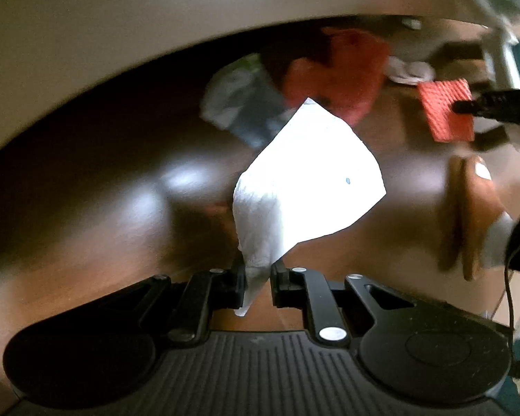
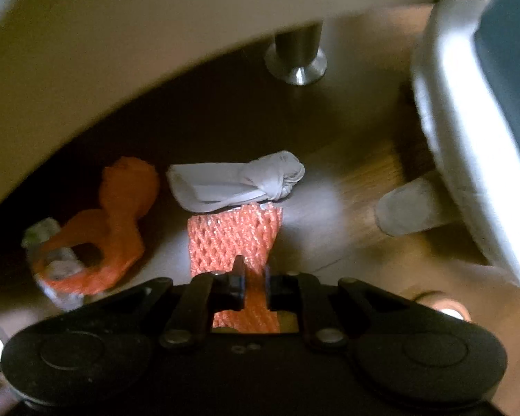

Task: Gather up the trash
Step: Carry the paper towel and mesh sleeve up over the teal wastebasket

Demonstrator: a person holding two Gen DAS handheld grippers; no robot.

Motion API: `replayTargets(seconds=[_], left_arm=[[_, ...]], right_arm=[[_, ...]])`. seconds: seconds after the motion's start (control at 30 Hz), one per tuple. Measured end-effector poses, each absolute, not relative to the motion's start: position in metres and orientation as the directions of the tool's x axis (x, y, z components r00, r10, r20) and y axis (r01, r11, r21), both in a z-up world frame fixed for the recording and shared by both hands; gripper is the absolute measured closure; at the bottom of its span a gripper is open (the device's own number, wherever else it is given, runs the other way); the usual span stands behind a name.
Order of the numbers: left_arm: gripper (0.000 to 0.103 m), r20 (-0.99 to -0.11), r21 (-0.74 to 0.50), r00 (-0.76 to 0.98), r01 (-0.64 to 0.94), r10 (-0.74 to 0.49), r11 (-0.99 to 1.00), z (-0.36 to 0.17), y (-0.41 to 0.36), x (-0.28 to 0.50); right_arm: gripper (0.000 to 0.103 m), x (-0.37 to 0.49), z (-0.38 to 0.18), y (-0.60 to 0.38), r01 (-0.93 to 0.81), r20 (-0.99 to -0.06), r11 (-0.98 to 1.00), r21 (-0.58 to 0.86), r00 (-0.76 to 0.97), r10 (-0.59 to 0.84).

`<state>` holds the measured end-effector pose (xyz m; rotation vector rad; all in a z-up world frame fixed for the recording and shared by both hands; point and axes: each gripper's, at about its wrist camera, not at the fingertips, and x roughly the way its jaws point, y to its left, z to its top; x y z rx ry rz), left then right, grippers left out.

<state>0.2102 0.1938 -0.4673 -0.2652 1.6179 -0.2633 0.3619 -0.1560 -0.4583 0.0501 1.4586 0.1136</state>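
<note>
Two grippers, both w/ jaws pinching trash above a wood floor (image 2: 357,173). Left gripper (image 1: 258,279) is clamped on the lower corner of a white paper towel (image 1: 308,180), which hangs out ahead of the fingers, off the floor. Right gripper (image 2: 254,286) is clamped on an orange foam net (image 2: 234,239); the net also shows in the left wrist view, far right, at the tip of the other tool. On the floor: a knotted white bag (image 2: 235,182) just beyond the net, an orange plastic bag (image 2: 111,228) to its left, w/ crumpled clear wrap (image 2: 46,242) at the bag's left edge. Metal furniture leg (image 2: 296,55) farther back.
</note>
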Motion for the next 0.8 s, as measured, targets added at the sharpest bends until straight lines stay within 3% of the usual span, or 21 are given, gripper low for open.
replayTargets(seconds=[0.37, 0.8], left_arm=[[0.089, -0.955, -0.276, 0.035, 0.252, -0.294, 0.928, -0.328, 0.122, 0.215], [0.089, -0.938, -0.218, 0.247, 0.133, -0.245, 0.967, -0.165, 0.066, 0.191]], right_arm=[[0.093, 0.330, -0.313, -0.151, -0.091, -0.955, 0.981, 0.173, 0.228, 0.189], [0.093, 0.255, -0.149, -0.203, -0.166, -0.858, 0.945, 0.281, 0.398, 0.325]])
